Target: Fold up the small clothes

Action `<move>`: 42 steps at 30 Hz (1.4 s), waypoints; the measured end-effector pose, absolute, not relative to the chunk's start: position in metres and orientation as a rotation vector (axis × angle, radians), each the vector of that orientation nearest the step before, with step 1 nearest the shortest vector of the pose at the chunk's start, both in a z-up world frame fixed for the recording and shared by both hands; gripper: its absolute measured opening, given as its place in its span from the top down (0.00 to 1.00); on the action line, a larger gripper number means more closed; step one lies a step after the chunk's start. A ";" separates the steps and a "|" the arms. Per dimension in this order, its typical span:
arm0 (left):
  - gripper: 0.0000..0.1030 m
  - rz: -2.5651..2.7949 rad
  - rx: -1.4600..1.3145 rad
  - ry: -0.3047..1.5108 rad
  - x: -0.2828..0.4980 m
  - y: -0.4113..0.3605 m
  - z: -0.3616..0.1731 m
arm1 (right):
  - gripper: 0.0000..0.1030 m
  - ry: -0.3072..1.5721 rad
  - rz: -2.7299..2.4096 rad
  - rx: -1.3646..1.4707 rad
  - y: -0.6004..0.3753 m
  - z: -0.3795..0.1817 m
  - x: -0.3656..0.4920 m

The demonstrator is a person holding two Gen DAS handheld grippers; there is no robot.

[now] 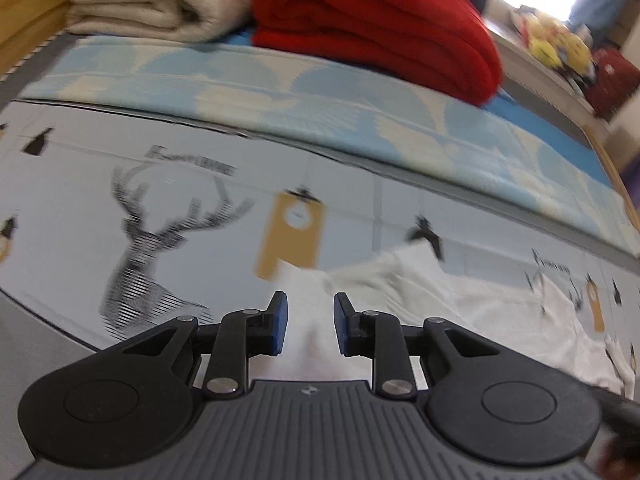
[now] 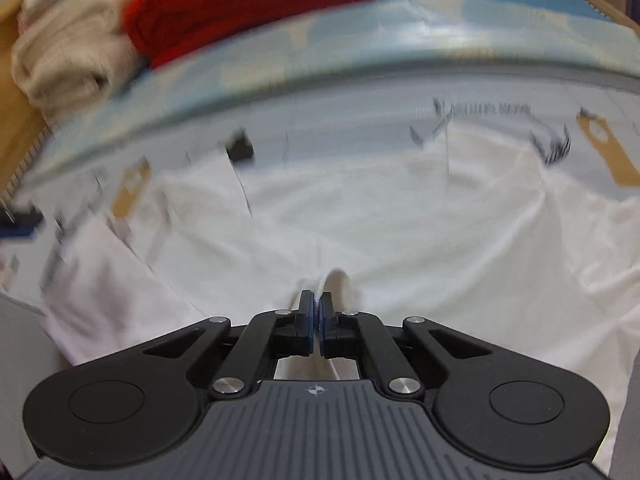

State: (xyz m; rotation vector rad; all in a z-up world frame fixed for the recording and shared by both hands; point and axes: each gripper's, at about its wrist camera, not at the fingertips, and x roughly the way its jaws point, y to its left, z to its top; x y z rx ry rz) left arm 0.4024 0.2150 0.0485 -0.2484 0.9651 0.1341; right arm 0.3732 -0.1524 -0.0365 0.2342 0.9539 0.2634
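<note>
Your right gripper (image 2: 318,318) is pinched tight on a fold of the white garment (image 2: 360,216); your left gripper (image 1: 310,324) hangs parted, holding nothing, over the bed's sheet (image 1: 200,216).

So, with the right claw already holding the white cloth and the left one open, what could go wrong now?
1. The right claw pinches only a thin edge of the white garment; a pull could let it slip out.
2. The left claw is open over the garment and holds nothing, so one-sided lifting may bunch the cloth instead of folding it flat.
3. The garment is already wrinkled on the printed sheet; creases may be folded in.
</note>
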 end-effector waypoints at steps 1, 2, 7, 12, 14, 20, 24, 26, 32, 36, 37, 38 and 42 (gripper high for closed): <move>0.73 0.154 -0.258 0.957 0.402 0.223 0.051 | 0.99 0.922 0.255 0.285 -0.163 -0.026 0.374; 0.73 0.173 -0.266 0.952 0.401 0.231 0.052 | 0.99 0.892 0.238 0.356 -0.177 -0.017 0.376; 0.73 0.207 -0.268 0.989 0.401 0.246 0.042 | 0.99 0.888 -0.143 0.363 -0.261 -0.017 0.387; 0.73 0.158 -0.263 1.021 0.405 0.230 0.032 | 0.99 0.951 -0.203 0.372 -0.293 -0.037 0.394; 0.73 0.142 -0.269 1.035 0.408 0.222 0.026 | 0.99 0.930 -0.191 0.360 -0.295 -0.034 0.394; 0.68 0.115 -0.263 1.091 0.418 0.202 0.003 | 0.96 0.984 -0.238 0.288 -0.290 -0.034 0.398; 0.65 0.102 -0.289 1.121 0.427 0.197 -0.017 | 0.80 0.944 -0.279 0.268 -0.290 -0.029 0.395; 0.57 0.095 -0.299 1.131 0.435 0.195 -0.028 | 0.80 0.931 -0.267 0.270 -0.289 -0.027 0.395; 0.51 0.097 -0.344 1.156 0.449 0.197 -0.065 | 0.80 0.912 -0.255 0.256 -0.282 -0.023 0.398; 0.97 0.047 -0.300 1.106 0.449 0.195 -0.064 | 0.80 0.908 -0.243 0.251 -0.276 -0.023 0.400; 0.97 0.042 -0.302 1.089 0.448 0.198 -0.061 | 0.80 0.905 -0.239 0.250 -0.274 -0.022 0.400; 0.97 0.046 -0.300 1.070 0.446 0.202 -0.057 | 0.80 0.902 -0.237 0.250 -0.273 -0.022 0.400; 0.97 0.062 -0.299 1.059 0.443 0.214 -0.048 | 0.80 0.901 -0.222 0.251 -0.265 -0.022 0.402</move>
